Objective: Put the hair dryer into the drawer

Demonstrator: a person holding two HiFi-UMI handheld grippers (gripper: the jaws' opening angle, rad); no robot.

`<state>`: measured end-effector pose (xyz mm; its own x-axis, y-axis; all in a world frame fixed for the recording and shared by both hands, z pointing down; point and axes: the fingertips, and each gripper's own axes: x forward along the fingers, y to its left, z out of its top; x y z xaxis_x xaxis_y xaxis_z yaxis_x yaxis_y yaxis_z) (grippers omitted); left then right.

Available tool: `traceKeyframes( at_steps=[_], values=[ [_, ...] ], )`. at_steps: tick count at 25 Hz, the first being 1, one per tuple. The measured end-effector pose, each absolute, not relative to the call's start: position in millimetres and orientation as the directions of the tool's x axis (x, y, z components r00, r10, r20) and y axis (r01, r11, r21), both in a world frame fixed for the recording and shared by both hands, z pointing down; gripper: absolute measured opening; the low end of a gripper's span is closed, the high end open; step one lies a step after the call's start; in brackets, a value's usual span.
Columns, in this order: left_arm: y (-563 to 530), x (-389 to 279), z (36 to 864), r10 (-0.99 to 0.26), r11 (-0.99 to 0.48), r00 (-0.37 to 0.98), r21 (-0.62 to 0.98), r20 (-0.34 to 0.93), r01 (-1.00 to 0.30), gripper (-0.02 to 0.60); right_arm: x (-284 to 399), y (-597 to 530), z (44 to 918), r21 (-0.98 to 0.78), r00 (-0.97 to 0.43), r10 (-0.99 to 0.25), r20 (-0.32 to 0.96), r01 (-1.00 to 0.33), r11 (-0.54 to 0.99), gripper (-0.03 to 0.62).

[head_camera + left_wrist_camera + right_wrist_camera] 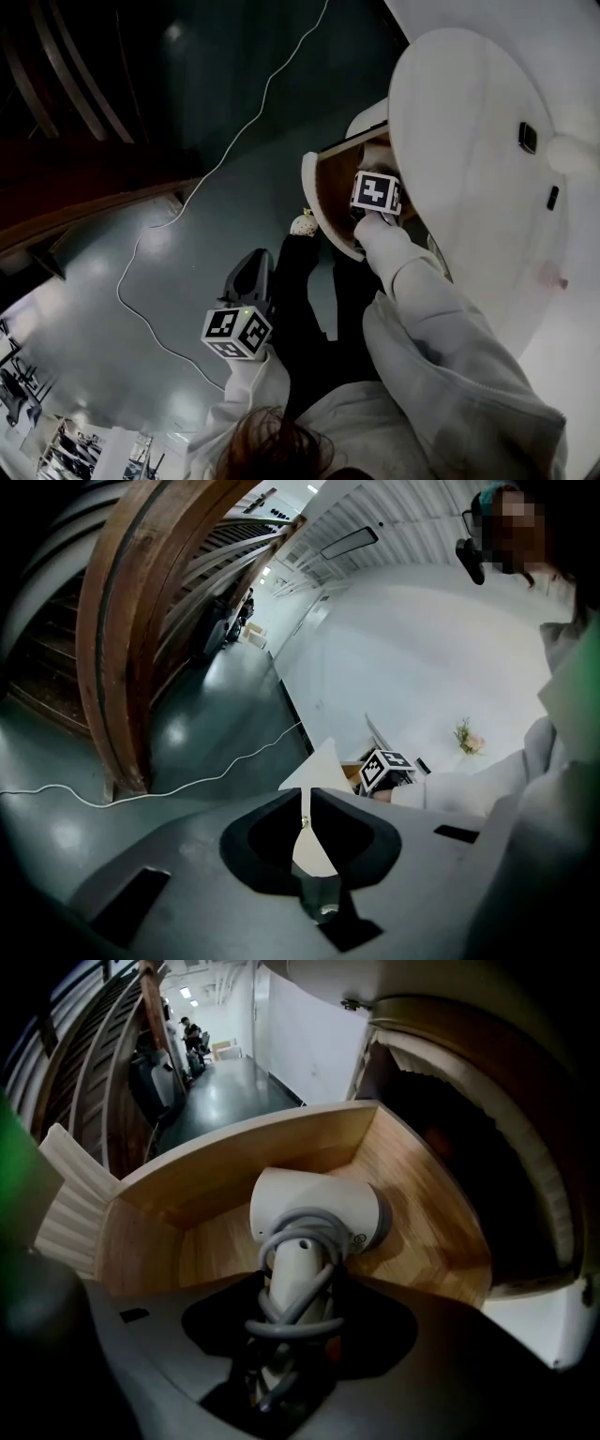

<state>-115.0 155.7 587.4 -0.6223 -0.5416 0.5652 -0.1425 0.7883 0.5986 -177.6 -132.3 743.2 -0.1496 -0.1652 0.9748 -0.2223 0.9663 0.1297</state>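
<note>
In the right gripper view, a white hair dryer with its grey cord wound round the handle sits between my right gripper's jaws, which are shut on the handle. Its head hangs inside the open wooden drawer, close over the drawer floor. In the head view the right gripper reaches down into the drawer under the round white top; the dryer is hidden there. My left gripper is held apart, lower left of the drawer, over the floor. Its jaws are shut with nothing between them.
A round white cabinet top overhangs the drawer, with small dark items on it. A white cable trails over the dark floor. A small pale flower piece sits beside the drawer front. A curved wooden stair rail stands at left.
</note>
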Motion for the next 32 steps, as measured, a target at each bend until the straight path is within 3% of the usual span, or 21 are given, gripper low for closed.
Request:
traceKeyframes(
  at_steps=[7, 13, 18, 25, 30, 32],
  values=[
    [144, -117, 585, -0.563, 0.774, -0.618, 0.612, 0.55, -0.161, 0.037, -175, -130, 746, 0.116, -0.124, -0.14, 0.982, -0.183, 0.976, 0.289],
    [149, -122, 584, -0.562, 0.77, -0.626, 0.618, 0.541, -0.157, 0.037, -170, -110, 737, 0.037, -0.116, -0.047, 0.992, -0.086, 0.996, 0.454],
    [143, -127, 581, -0.583, 0.754, -0.624, 0.634, 0.521, -0.175, 0.037, -153, -110, 720, 0.037, -0.123, -0.037, 0.992, -0.003, 0.999, 0.478],
    [135, -132, 578, -0.62, 0.727, -0.616, 0.651, 0.486, -0.218, 0.037, -130, -72, 686, -0.093, -0.253, 0.135, 0.958, 0.173, 0.981, 0.601],
    [133, -132, 578, -0.642, 0.716, -0.597, 0.655, 0.481, -0.242, 0.037, -108, -80, 659, -0.127, -0.342, 0.16, 0.926, 0.118, 0.985, 0.596],
    [133, -132, 580, -0.65, 0.713, -0.586, 0.655, 0.484, -0.25, 0.037, -98, -84, 653, -0.151, -0.338, 0.168, 0.926, 0.074, 0.986, 0.544]
  ],
)
